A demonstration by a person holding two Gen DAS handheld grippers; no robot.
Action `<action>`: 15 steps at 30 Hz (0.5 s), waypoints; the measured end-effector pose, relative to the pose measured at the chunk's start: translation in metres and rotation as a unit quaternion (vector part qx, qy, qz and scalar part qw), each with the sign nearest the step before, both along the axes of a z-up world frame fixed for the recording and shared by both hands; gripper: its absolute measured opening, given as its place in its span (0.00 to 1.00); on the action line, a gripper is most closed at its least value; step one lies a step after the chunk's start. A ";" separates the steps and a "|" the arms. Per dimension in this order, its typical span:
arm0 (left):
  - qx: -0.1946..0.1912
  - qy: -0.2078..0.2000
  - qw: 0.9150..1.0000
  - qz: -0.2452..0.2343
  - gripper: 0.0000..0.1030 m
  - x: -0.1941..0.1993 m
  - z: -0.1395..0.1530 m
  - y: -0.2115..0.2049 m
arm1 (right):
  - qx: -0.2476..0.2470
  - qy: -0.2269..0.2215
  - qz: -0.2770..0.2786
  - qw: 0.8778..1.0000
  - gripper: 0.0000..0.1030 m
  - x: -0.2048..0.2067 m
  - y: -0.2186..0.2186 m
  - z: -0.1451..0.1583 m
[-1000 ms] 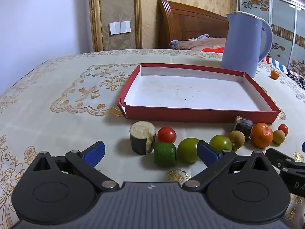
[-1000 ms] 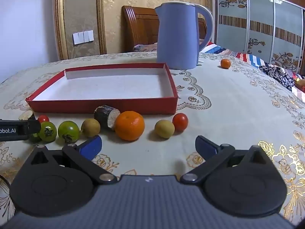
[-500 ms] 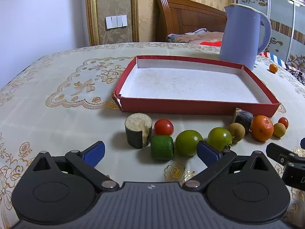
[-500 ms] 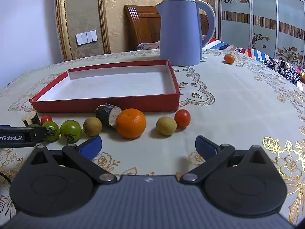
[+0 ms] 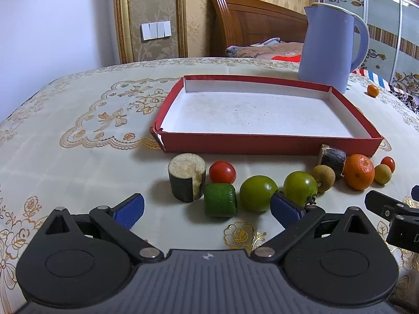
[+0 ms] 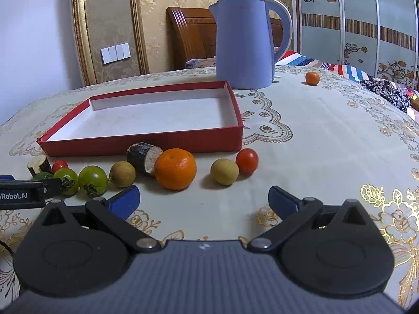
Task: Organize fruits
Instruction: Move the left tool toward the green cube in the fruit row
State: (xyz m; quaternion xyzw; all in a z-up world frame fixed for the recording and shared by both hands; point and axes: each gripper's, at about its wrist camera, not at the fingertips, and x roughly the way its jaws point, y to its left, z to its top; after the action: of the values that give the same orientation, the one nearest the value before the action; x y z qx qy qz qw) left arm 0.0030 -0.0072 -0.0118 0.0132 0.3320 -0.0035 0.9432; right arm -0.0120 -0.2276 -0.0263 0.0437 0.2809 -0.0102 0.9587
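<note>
Two grippers are in your hands, both with jaws spread wide and gripping nothing: your left gripper (image 5: 207, 208) hovers low over the near end of the fruit row, your right gripper (image 6: 204, 200) short of the far end. Your table (image 6: 327, 141) carries an embroidered cloth. On it a blue kettle (image 6: 244, 41) stands behind an empty red tray (image 5: 262, 144). Fruits lie in a row along the tray's near wall, none inside. From your left: a cut cane stump (image 5: 186, 180) standing upright, a green block (image 5: 220, 200), a red cherry tomato (image 5: 222, 172), two green tomatoes (image 5: 258, 193) (image 5: 300, 185), a longan (image 6: 122, 174), a second stump (image 6: 144, 158) lying on its side and apparently touching the mandarin (image 6: 175, 168), another longan (image 6: 224, 171), another red tomato (image 6: 247, 161). One small orange fruit (image 6: 312, 78) sits well apart, beside the kettle.
</note>
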 end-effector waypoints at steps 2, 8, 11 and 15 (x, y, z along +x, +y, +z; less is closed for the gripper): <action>-0.001 0.001 1.000 -0.001 1.00 0.001 0.000 0.000 | -0.003 0.003 -0.003 1.000 1.00 0.001 0.001 -0.001; 0.004 0.003 1.000 -0.005 1.00 0.001 -0.003 -0.003 | 0.010 0.006 -0.002 1.000 1.00 0.002 -0.002 -0.002; 0.004 0.003 1.000 -0.005 1.00 0.001 -0.003 -0.003 | 0.019 0.013 -0.005 1.000 1.00 0.003 -0.004 -0.004; 0.004 0.003 1.000 -0.005 1.00 0.000 -0.004 -0.004 | 0.020 0.018 -0.007 1.000 1.00 0.005 -0.005 -0.004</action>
State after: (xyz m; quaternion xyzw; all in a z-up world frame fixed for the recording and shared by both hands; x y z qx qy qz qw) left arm 0.0032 -0.0107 -0.0155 0.0189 0.3344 -0.0068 0.9422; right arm -0.0066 -0.2324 -0.0308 0.0644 0.2976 -0.0127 0.9524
